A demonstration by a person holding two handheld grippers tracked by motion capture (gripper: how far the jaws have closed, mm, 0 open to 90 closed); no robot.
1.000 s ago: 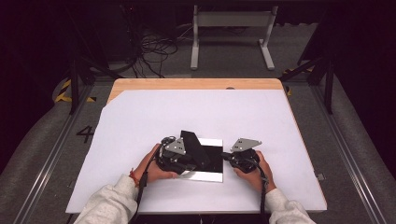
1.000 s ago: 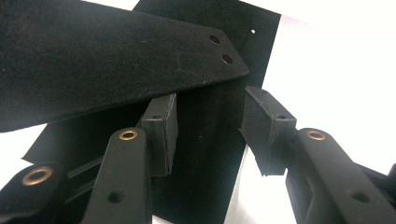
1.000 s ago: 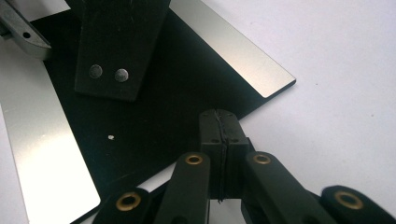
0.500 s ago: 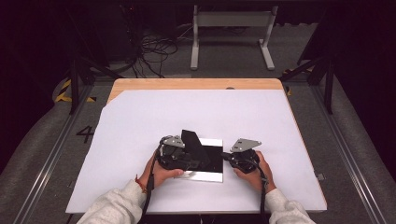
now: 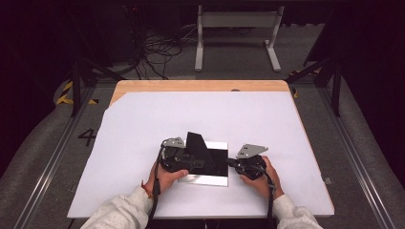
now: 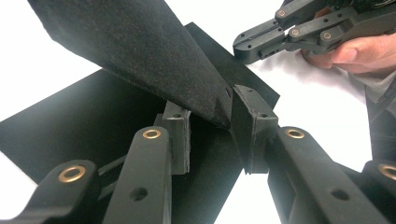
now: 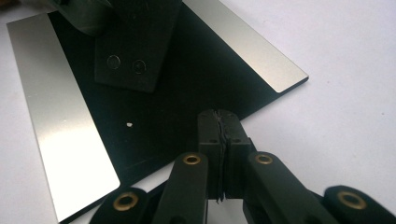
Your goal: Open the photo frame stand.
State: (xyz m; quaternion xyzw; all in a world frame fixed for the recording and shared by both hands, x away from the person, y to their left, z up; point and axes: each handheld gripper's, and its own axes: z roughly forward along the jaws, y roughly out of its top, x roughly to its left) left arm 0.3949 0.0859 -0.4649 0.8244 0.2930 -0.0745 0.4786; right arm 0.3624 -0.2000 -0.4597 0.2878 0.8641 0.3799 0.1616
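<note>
Flap [image 6: 140, 51] rises between left hand-held gripper [image 6: 212, 128] pads, jaws closing.

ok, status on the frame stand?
Left gripper jaws just closing round the lifted black stand flap, not yet clamped. Right gripper shut at the frame edge; grip on it unclear. Nothing in the way.

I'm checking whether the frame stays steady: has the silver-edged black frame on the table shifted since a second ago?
No. The frame lies in the same spot on the white sheet, its edges in line as before.
</note>
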